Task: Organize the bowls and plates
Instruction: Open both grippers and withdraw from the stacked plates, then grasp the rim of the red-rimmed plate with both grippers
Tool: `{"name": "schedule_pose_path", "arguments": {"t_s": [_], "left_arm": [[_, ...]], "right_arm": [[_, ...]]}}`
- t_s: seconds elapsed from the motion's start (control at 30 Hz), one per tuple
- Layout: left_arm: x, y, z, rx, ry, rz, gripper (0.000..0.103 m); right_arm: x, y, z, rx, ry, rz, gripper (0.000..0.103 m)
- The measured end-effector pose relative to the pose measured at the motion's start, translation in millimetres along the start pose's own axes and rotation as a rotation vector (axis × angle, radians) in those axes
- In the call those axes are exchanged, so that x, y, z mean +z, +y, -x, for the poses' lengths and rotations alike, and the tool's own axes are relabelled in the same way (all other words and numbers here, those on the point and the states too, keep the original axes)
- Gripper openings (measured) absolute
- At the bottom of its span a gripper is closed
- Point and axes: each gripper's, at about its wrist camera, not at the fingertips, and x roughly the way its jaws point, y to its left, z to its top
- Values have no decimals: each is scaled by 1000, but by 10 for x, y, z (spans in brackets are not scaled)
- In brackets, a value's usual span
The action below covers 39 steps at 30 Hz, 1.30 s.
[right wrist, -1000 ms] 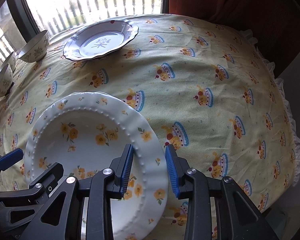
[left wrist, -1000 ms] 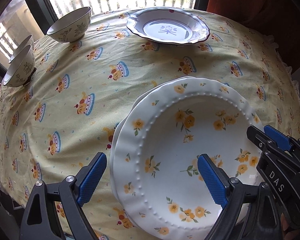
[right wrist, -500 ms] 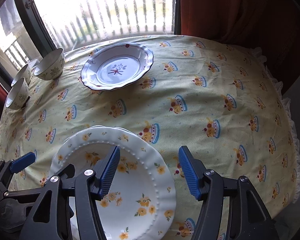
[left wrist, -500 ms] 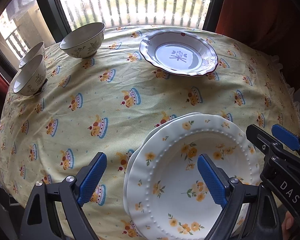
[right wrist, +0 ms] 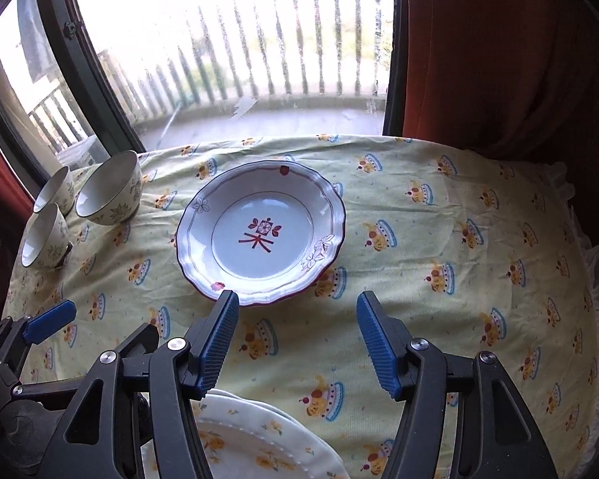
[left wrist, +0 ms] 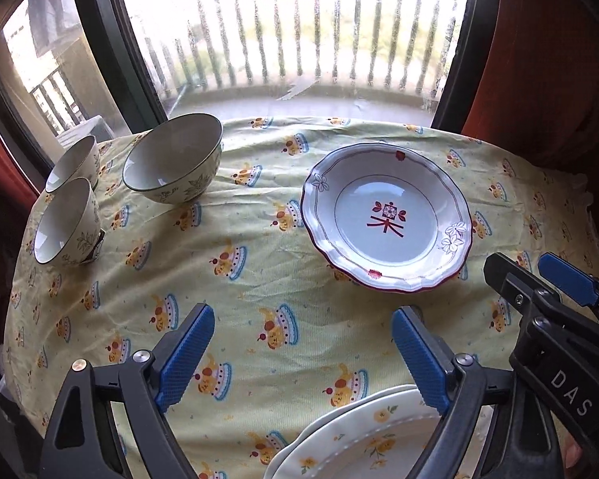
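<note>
Now both grippers have pulled back from the yellow plates [right wrist: 259, 447], stacked at the near table edge. Left gripper [left wrist: 299, 355] and right gripper [right wrist: 295, 339] hang open, empty. Red plate [right wrist: 259, 231] lies ahead, probably next; bowls [left wrist: 171, 163] far left.

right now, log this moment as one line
left gripper: open, empty | right gripper: open, empty | yellow-flower plates: stacked, near edge | red-trimmed plate: alone | bowls: three, unstacked
</note>
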Motion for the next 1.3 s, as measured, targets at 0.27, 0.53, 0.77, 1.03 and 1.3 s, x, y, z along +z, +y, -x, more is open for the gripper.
{"name": "schedule_pose_path", "arguments": {"t_s": [0.27,0.53,0.77,1.03,1.3], "left_arm": [[360,-100,-466,18,-1,36,82],[559,-146,-968,11,36,101,72],[606,-147,-1208,-7,54,109,59],[618,-180,-1212,-42,63,83,57],[437,-199,-1093,-42,95,40,57]], "right_arm": [[370,-103,-496,-21,-4,-51,65],[535,-223,-998,-20,24,-121,64],[594,-231,-1295,-50,39,-105,54],[524,-260,-1320,-72,60,-99,44],[391,-267,-1200,-62,111,-120,44]]}}
